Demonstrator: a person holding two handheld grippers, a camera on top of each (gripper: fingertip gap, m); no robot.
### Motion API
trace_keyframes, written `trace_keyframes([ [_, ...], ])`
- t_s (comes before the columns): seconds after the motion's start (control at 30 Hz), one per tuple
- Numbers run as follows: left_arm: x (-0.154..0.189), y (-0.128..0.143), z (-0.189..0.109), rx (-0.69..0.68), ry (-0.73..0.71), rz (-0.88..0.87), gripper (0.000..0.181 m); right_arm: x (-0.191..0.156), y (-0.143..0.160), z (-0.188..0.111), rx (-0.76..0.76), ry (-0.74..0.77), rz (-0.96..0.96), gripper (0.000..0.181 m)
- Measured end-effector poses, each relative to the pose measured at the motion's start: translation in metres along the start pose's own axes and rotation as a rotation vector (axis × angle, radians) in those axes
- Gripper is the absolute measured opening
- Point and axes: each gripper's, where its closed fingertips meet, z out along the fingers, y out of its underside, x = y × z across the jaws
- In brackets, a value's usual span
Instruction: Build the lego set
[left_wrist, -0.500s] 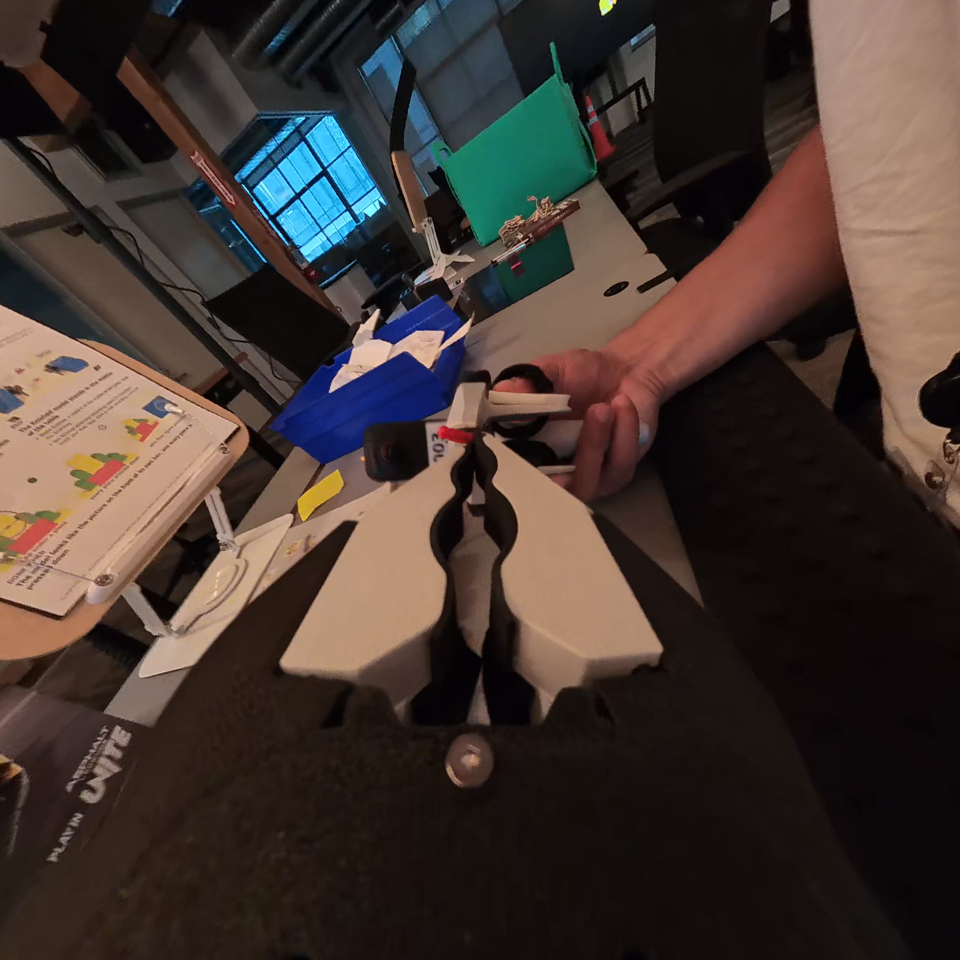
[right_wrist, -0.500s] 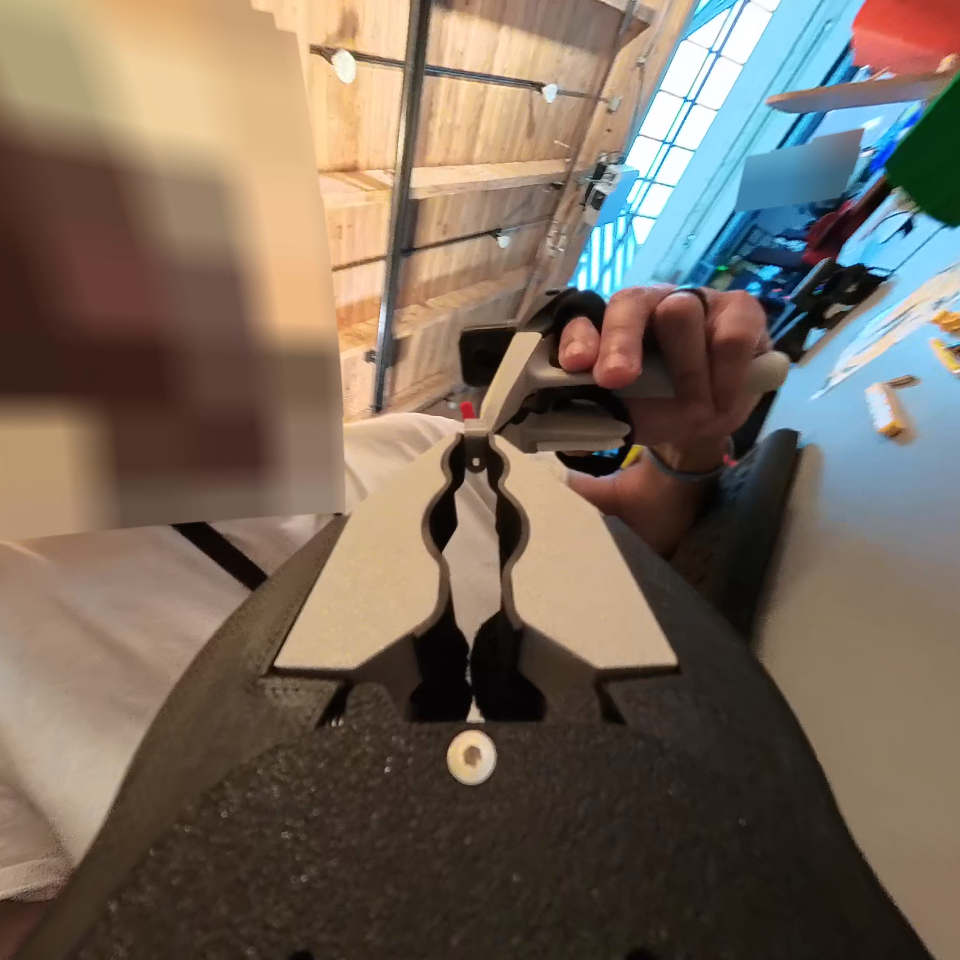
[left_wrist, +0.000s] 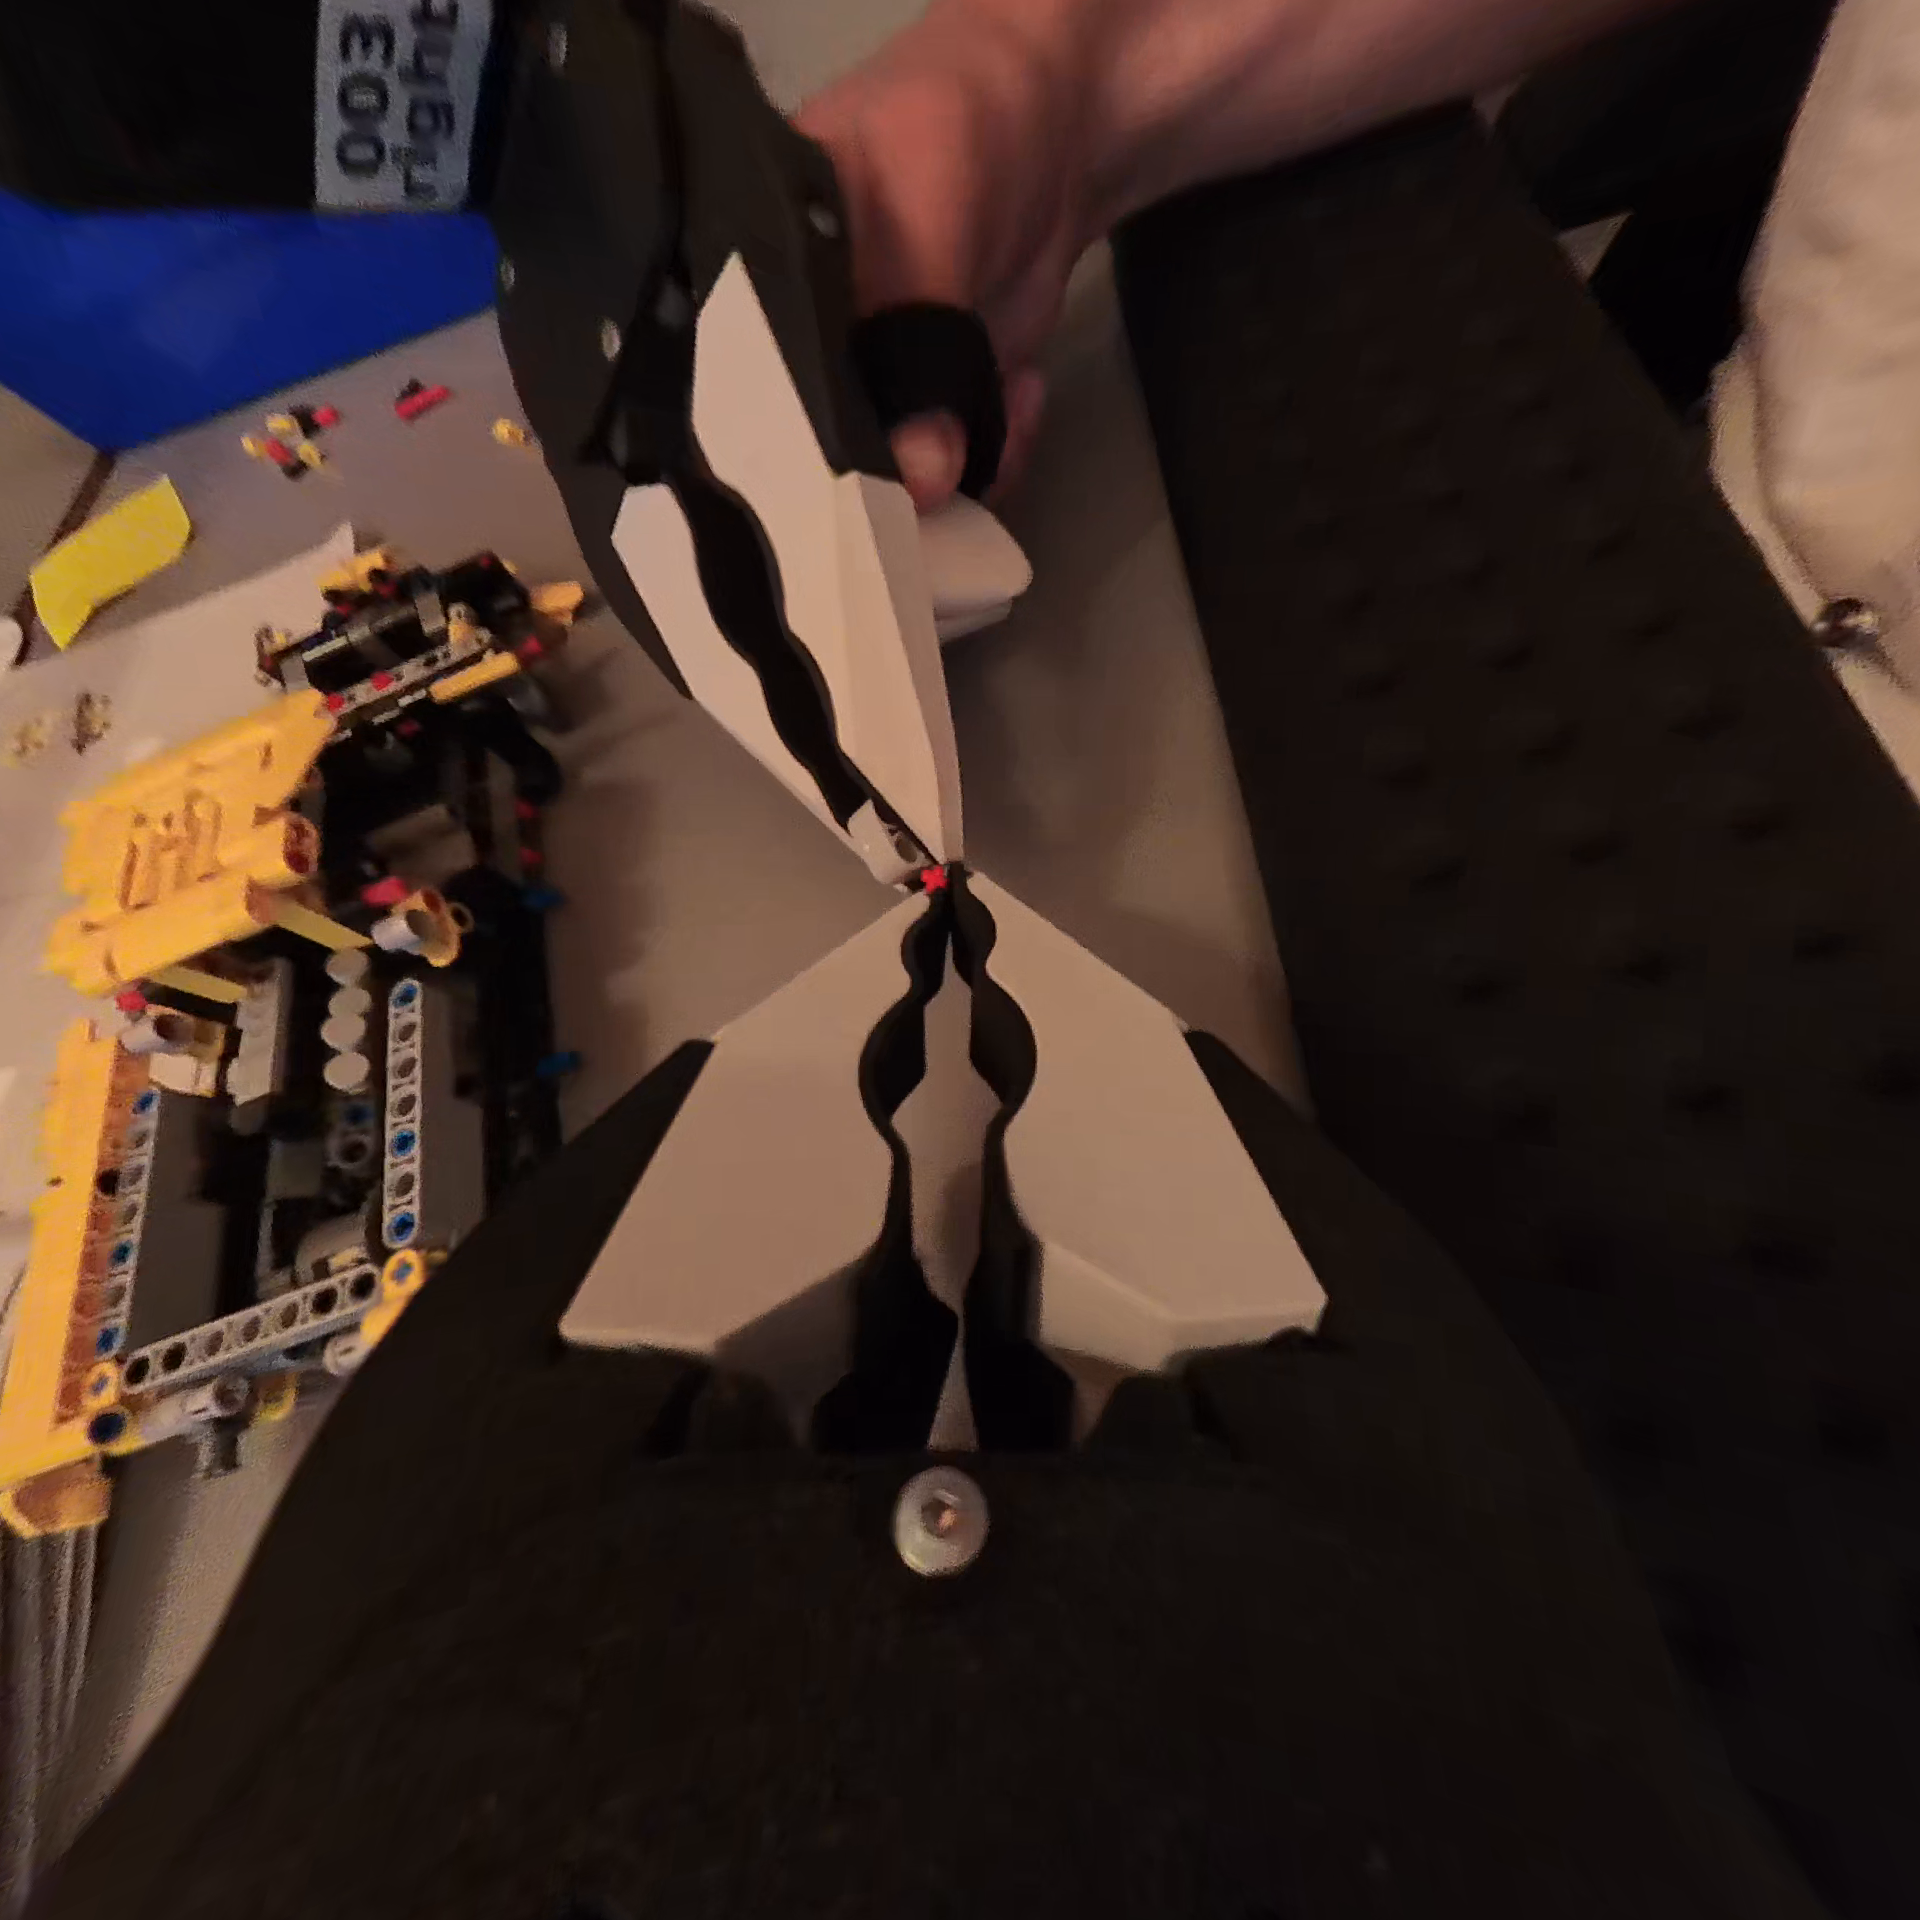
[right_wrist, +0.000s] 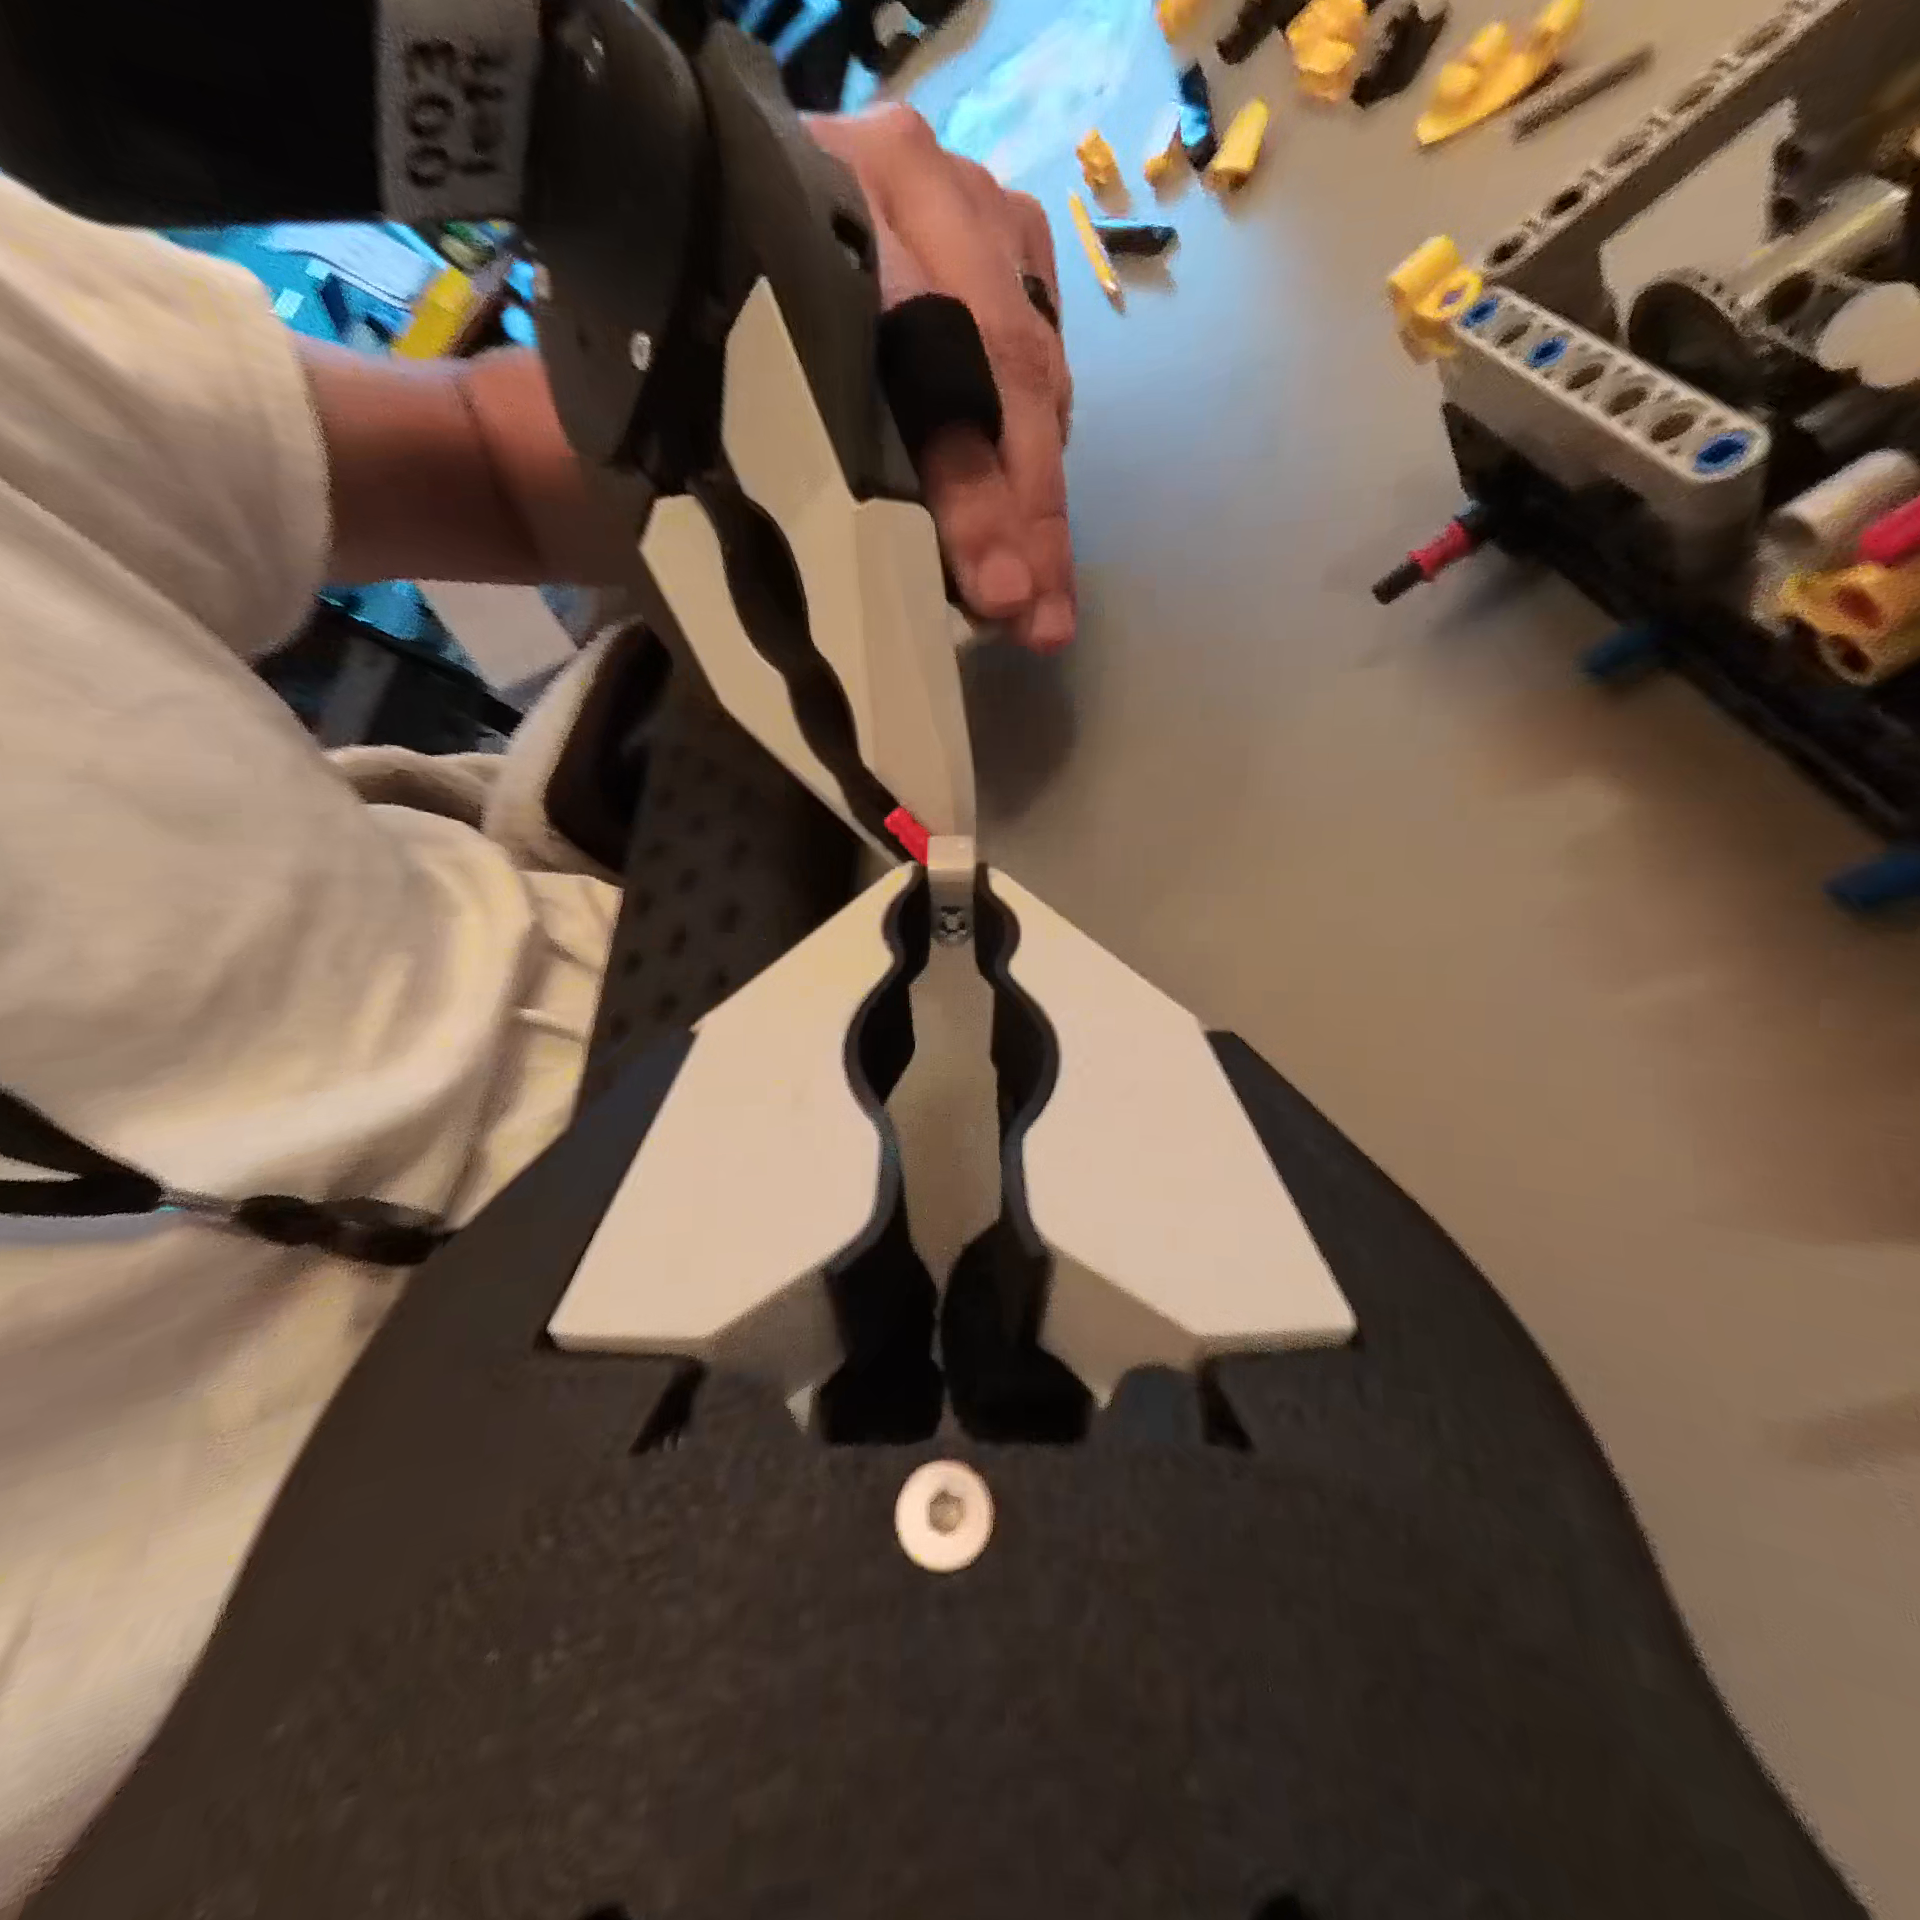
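A: Left to right in the left wrist view, item one?

B: Blue bin at the far left edge of the table. Before it, loose small pieces and a yellow slip.

A: Item two?

B: Partly built lego model, yellow and black with grey holed beams, lying on the table well to the left of both tools. Not held.

A: Item three?

B: Left gripper, jaws drawn together, pinching a small red cross axle at the tips. Only its cross-shaped end shows, so its long axis runs roughly along the fingers, pointing away from the camera.

A: And meeting it?

B: Right gripper, coming down from above, gripped by the right hand. It is clamped on a small grey connector, which touches or nearly touches the axle end. The right wrist view confirms: right gripper, jaws tight on the grey connector; left gripper opposite, red cross axle just beside the connector's top, a little to its left.

A: Judgement?

B: The step appears to be seating axle into connector, tip to tip. Everything turns on lining the axle's axis with the connector's hole; whether it has entered, I cannot tell.
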Motion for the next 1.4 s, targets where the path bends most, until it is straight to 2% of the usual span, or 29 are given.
trace_keyframes([
  [0.37,0.001,0.012,0.012,-0.068,-0.006,-0.077,0.008,0.017,0.014,0.002,-0.087,0.127,-0.014,0.007],
  [0.63,0.000,0.015,0.014,-0.082,-0.014,-0.109,0.004,0.021,0.017,0.003,-0.120,0.159,-0.016,0.007],
  [1.07,-0.005,0.011,0.014,-0.046,-0.022,-0.154,0.000,0.025,0.014,-0.002,-0.092,0.184,-0.029,0.007],
  [1.23,-0.015,0.001,0.004,0.031,-0.043,-0.192,0.000,0.025,0.013,-0.005,-0.083,0.188,-0.034,0.007],
  [1.4,-0.013,0.019,0.005,-0.044,-0.050,-0.174,0.000,0.029,0.015,-0.008,-0.084,0.214,-0.031,0.007],
])
